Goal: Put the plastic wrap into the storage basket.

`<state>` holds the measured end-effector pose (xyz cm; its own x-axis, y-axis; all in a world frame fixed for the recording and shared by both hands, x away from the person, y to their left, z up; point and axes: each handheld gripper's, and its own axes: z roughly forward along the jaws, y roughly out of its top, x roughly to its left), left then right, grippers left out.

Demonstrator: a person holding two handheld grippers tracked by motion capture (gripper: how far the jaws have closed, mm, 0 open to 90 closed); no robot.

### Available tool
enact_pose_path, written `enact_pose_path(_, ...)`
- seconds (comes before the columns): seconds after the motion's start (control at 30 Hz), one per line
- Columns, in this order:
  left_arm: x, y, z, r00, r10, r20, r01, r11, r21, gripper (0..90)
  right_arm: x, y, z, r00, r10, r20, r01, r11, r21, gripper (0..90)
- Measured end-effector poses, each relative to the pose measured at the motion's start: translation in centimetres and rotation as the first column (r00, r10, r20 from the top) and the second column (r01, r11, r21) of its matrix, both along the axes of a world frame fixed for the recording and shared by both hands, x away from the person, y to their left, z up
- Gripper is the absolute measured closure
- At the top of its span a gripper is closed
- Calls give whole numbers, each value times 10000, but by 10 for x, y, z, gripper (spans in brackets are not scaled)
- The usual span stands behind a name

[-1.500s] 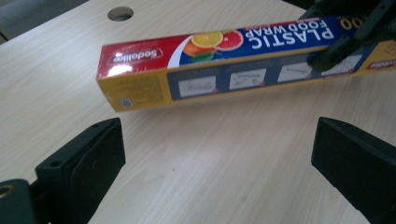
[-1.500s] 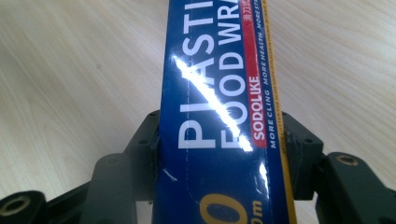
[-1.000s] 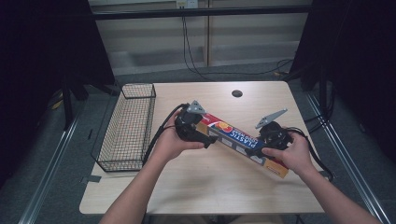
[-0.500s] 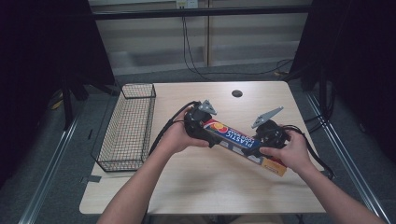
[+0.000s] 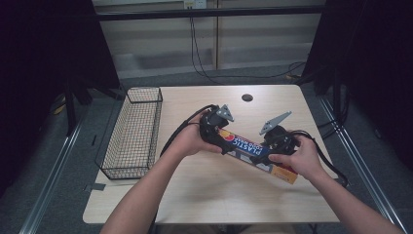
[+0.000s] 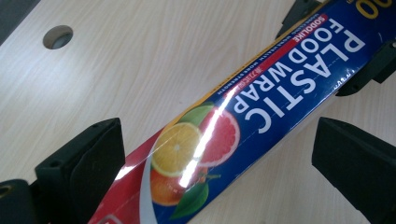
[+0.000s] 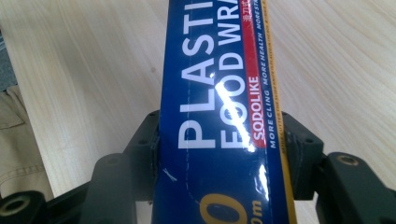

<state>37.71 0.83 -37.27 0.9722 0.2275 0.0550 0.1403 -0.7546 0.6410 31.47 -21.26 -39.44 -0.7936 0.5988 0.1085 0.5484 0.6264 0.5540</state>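
Note:
A long blue, red and orange box of plastic food wrap lies slantwise over the wooden table. My right gripper is shut on its right part. In the right gripper view the box runs up the middle, and both jaws of the right gripper press on its sides. My left gripper is at the box's left end. In the left gripper view the box's fruit picture lies between the jaws of the left gripper, which stand open with a gap on each side.
A black wire basket stands at the table's left edge. A round cable hole is near the far edge and also shows in the left gripper view. Cables trail from both grippers.
My left gripper has slid to the right, and its jaws now straddle the box's left end. The right gripper and the box have barely shifted.

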Motion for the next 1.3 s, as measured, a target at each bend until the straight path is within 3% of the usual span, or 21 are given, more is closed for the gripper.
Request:
enact_pose_path(0.3, -1, -9, 1, 9991, -426, 8, 425, 9978, 510, 34, 0, 3, 5, 9999, 118, 52, -118, 9999, -4, 427)
enact_pose_path(0.63, 0, -16, -2, 9970, -765, -117, 770, 9960, 464, 41, -1, 6, 7, 9995, 291, 137, -289, 9994, -181, 426)
enact_pose_path(0.8, -3, -19, -3, 9910, -1338, -62, 1338, 9868, 910, 64, -2, 7, 7, 9986, 499, 171, -495, 9985, -228, 427)
enact_pose_path(0.87, -3, -20, -4, 9878, -1544, -219, 1558, 9826, 1014, 85, -2, 8, 9, 9980, 559, 304, -551, 9981, -257, 427)
enact_pose_path(0.97, -4, -22, -5, 9867, -1613, -193, 1624, 9810, 1062, 100, -2, 9, 11, 9975, 625, 317, -620, 9980, -154, 426)
enact_pose_path(1.07, -3, -22, -4, 9816, -1892, -246, 1907, 9718, 1388, 119, -3, 9, 11, 9971, 697, 292, -692, 9975, -151, 426)
enact_pose_path(1.1, -4, -23, -5, 9824, -1841, -316, 1867, 9731, 1349, 128, -3, 9, 11, 9962, 781, 396, -771, 9967, -255, 426)
enact_pose_path(1.13, -3, -23, -4, 9780, -2067, -285, 2086, 9640, 1649, 138, -3, 9, 10, 9955, 856, 407, -843, 9959, -326, 426)
enact_pose_path(1.23, -4, -24, -6, 9779, -2067, -320, 2092, 9650, 1583, 153, -4, 10, 10, 9950, 935, 339, -923, 9951, -349, 426)
enact_pose_path(1.3, -4, -24, -7, 9728, -2296, -323, 2315, 9538, 1913, 161, -4, 11, 9, 9945, 947, 448, -932, 9950, -349, 426)
